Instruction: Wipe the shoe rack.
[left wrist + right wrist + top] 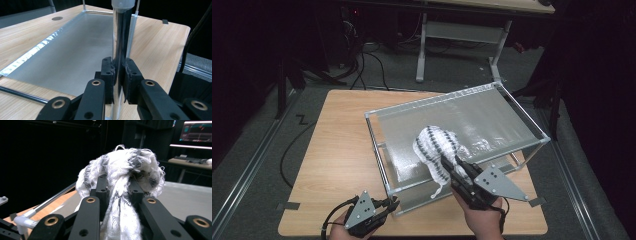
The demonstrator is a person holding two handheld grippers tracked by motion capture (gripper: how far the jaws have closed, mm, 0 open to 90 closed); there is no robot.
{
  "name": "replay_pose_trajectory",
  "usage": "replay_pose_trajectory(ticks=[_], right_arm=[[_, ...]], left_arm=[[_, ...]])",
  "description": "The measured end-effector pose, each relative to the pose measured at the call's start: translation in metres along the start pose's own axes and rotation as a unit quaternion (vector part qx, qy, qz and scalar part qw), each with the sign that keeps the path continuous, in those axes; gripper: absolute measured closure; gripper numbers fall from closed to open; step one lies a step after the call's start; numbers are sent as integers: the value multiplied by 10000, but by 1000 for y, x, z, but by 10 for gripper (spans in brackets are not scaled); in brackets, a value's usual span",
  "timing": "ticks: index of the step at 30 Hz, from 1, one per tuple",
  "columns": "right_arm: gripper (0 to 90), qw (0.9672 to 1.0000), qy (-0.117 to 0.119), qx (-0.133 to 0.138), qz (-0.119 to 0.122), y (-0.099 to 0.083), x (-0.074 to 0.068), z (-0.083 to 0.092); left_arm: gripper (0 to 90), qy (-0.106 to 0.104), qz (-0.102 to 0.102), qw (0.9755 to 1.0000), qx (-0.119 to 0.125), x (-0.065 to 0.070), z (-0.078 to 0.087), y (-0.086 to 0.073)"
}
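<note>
**Rack braced, cloth held above the shelf**

The desk (337,150) carries a metal rack (512,107) with a grey shelf panel, set toward the desk's right edge. The left gripper (388,205), at the desk's near edge, has its jaws clamped on the rack's near-left upright post (119,50). The right gripper (455,167), near the rack's front rail, grips a bunched black-and-white striped cloth (434,145) tightly between its jaws. The cloth sits above the front part of the shelf, one end hanging over the front rail.
</note>
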State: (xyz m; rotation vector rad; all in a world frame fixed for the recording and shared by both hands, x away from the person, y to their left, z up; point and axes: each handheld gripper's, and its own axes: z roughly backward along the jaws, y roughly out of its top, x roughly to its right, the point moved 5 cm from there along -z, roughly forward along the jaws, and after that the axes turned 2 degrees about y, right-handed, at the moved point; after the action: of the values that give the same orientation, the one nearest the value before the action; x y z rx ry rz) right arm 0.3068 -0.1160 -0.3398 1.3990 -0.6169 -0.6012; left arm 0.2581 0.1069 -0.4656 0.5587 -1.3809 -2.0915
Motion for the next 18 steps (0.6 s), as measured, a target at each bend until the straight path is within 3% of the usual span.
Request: replay_pose_trajectory(ticks=[9, 12, 15, 18], right_arm=[[749, 9991, 139, -387, -32, -25, -25, -31], [737, 9984, 297, -474, -3, -28, -36, -39], [697, 9974, 487, -533, -17, -32, -46, -43], [588, 9977, 461, -501, 38, -31, -51, -42]], left_arm=[[803, -45, -36, 10000, 14, 2, -1, 0], [803, -39, -31, 10000, 19, 3, -1, 0], [803, -17, -21, 10000, 1, 3, 0, 0], [803, -28, -35, 10000, -4, 3, 0, 0]])
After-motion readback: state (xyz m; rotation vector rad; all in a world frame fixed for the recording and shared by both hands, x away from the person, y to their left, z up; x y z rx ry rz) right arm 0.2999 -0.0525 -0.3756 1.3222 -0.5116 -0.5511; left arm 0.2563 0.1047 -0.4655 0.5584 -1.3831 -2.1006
